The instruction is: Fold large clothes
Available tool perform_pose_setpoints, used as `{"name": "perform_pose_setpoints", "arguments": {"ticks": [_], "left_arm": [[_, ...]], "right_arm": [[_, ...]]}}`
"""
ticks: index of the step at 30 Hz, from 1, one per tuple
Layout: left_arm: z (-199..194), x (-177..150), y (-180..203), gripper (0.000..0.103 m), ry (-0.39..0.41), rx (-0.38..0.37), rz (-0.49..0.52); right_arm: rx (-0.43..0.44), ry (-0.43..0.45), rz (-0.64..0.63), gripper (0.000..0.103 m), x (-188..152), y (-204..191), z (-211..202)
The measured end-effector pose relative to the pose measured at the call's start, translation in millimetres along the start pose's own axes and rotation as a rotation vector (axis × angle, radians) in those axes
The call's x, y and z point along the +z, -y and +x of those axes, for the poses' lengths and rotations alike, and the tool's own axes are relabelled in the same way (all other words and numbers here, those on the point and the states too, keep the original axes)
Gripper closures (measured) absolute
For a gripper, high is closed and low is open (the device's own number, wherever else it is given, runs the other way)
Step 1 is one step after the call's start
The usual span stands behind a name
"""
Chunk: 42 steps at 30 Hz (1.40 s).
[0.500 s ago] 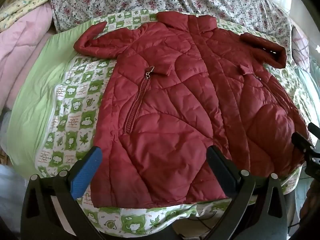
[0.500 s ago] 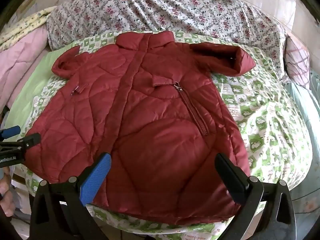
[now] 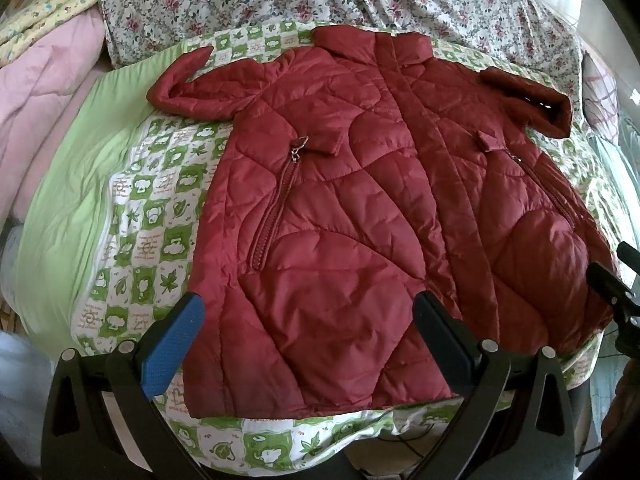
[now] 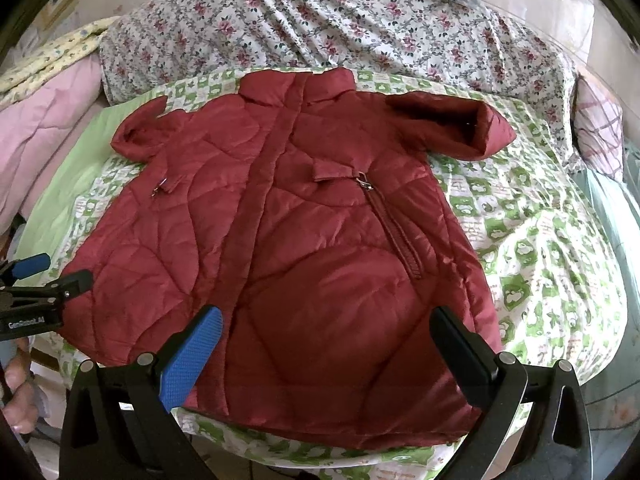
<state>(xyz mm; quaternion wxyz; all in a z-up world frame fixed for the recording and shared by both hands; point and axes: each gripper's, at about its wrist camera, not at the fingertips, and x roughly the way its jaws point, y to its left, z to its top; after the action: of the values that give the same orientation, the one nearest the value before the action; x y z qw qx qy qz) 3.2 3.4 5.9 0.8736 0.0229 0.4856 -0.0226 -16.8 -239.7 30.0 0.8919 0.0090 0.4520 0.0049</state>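
Note:
A dark red quilted jacket (image 3: 360,208) lies flat, front up, on a green-and-white patterned bedspread (image 3: 152,200), collar far, hem near me. It also fills the right wrist view (image 4: 304,248). Both sleeves are bent near the shoulders. My left gripper (image 3: 308,320) is open and empty above the jacket's lower left hem. My right gripper (image 4: 328,332) is open and empty above the lower right hem. The right gripper shows at the left view's right edge (image 3: 612,284); the left gripper shows at the right view's left edge (image 4: 36,280).
A floral quilt (image 4: 320,28) is heaped behind the collar. Pink bedding (image 3: 44,112) lies at the left. A plaid pillow (image 4: 600,132) sits at the right. The bed's near edge (image 3: 280,444) runs just below the hem.
Both grippers have shifted very slightly; the jacket lies the same. Nothing was taken hold of.

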Motion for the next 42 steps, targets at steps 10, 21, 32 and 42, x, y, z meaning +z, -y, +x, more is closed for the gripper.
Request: {"name": "perform_pose_setpoints", "arguments": {"ticks": [10, 21, 32, 42], "left_arm": [[4.2, -2.1, 0.9, 0.000, -0.017, 0.035, 0.029], [8.1, -3.3, 2.5, 0.000, -0.029, 0.087, 0.062], [10.8, -0.6, 2.8, 0.000, -0.032, 0.064, 0.058], [14.8, 2.0, 2.6, 0.000, -0.016, 0.057, 0.053]], "right_arm": [[0.018, 0.002, -0.007, 0.000, -4.2, -3.4, -0.2], [0.030, -0.004, -0.008, 0.000, -4.1, -4.4, 3.6], [0.027, -0.007, -0.016, 0.000, -2.6, -4.2, 5.3], [0.032, 0.005, -0.022, 0.000, -0.5, -5.9, 8.1]]}}
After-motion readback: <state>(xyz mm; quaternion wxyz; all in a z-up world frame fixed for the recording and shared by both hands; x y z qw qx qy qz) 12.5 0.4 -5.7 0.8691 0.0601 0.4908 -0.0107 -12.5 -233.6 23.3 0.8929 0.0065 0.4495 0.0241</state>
